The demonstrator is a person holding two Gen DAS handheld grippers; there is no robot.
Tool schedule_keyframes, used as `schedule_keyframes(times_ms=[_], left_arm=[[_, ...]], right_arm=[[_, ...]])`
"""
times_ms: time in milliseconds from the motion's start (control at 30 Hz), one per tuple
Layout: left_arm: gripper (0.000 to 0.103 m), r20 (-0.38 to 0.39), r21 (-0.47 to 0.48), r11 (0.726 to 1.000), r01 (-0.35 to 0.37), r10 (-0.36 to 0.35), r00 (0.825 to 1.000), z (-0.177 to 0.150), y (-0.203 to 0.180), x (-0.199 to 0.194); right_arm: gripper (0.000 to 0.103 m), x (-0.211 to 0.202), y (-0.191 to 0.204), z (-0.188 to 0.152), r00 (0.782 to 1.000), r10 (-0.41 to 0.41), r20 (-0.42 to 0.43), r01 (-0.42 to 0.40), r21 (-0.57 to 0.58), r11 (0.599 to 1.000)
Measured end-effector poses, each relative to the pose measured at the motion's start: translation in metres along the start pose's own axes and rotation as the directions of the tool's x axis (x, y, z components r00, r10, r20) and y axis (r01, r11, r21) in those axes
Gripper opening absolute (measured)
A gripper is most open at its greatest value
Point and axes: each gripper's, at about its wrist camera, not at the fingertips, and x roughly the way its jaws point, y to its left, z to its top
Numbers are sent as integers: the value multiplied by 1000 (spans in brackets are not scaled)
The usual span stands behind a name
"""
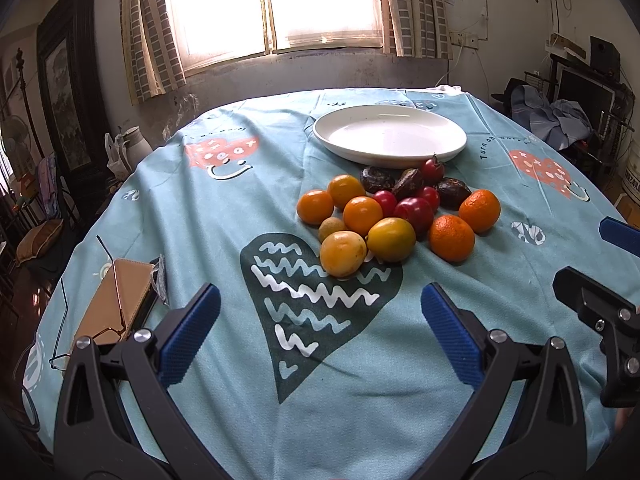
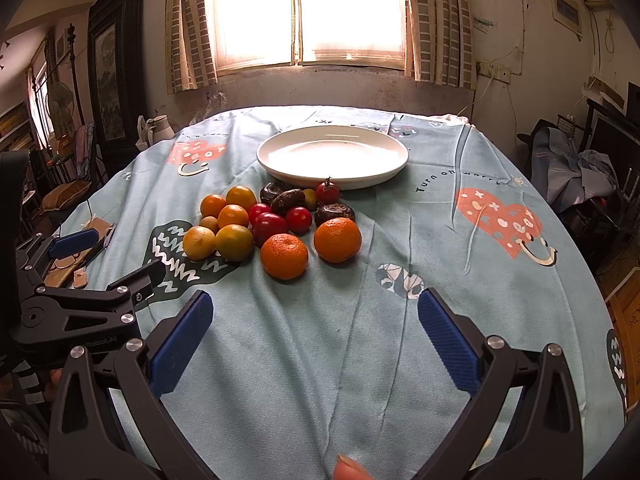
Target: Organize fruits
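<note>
We see the fruits (image 1: 394, 216) heaped in one cluster on the tabletop (image 1: 224, 208), just in front of the white plate (image 1: 390, 133), whose bowl holds nothing; a red tomato (image 1: 432, 169) at the back of the heap sits right against the plate's rim. Oranges, yellow fruits, red tomatoes and dark wrinkled fruits touch one another. The cluster lies ahead of our left gripper (image 1: 320, 334), well apart from it, and ahead and to the left of our right gripper (image 2: 314, 338). Both grippers hover low over the cloth, side by side, pointing toward the window, each spread wide and holding nothing. A tan case (image 1: 116, 300) with glasses lies left.
</note>
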Motion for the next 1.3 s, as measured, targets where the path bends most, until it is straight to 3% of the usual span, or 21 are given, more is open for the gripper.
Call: schedule_keyframes(times_ms=[900, 1033, 1300], left_arm=[[101, -5, -2, 1000, 2, -2, 1000, -5, 0, 1], [101, -5, -5, 1000, 14, -14, 1000, -6, 0, 1], [101, -43, -14, 995, 95, -96, 994, -8, 9, 16]], right_arm=[[102, -1, 6, 3, 1000, 9, 23, -8, -11, 1000], [102, -5, 5, 1, 993, 73, 89, -69, -49, 996], [102, 8, -4, 0, 991, 133, 13, -133, -21, 991]])
